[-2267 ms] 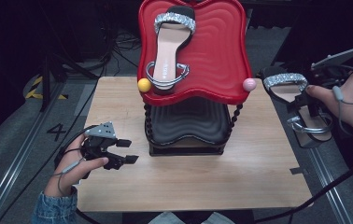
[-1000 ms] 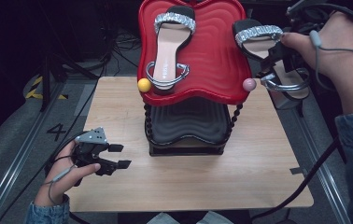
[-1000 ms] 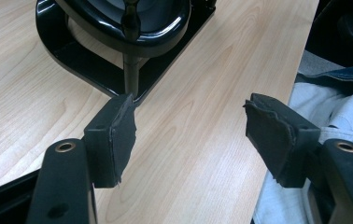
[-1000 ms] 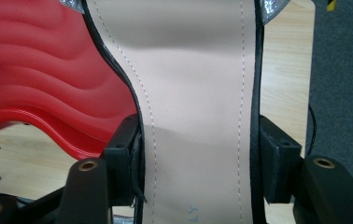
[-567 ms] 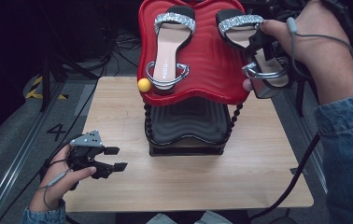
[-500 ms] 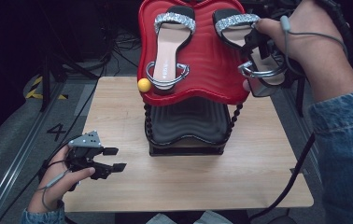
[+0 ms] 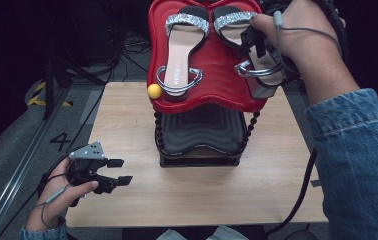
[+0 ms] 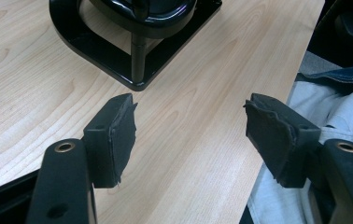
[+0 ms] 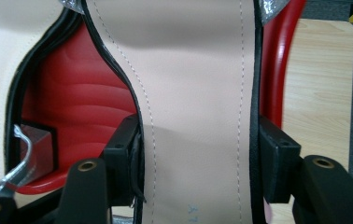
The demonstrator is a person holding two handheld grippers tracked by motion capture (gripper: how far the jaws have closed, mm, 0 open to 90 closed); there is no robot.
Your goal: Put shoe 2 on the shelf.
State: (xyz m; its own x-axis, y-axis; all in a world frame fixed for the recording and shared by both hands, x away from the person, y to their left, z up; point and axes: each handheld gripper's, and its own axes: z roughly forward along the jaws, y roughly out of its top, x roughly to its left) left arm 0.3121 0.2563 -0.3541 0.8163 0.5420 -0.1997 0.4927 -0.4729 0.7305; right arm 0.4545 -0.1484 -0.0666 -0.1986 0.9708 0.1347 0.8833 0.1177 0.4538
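Observation:
A red wavy tray (image 7: 212, 85) sits on top of a black tiered stand (image 7: 199, 135). One sandal (image 7: 181, 50) with a glittery strap lies on the tray's left half. My right gripper (image 7: 254, 47) is shut on a second sandal (image 7: 242, 35) and holds it over the tray's right half, beside the first. In the right gripper view the black pads (image 9: 127, 154) press both edges of that sandal's beige insole (image 9: 198, 116), above the red tray (image 9: 86, 107). My left gripper (image 7: 119, 171) stands open over the table's front left; its jaws (image 8: 191, 135) hold nothing.
A yellow ball (image 7: 154, 91) hangs at the tray's left edge. The black base of the stand (image 8: 132, 56) lies ahead of my left gripper. The wooden table (image 7: 127, 125) has a dark floor with cables and a rail to its left.
My right hand has carried the second sandal leftward, from beside the tray's right edge to over its right half. The left gripper has barely moved.

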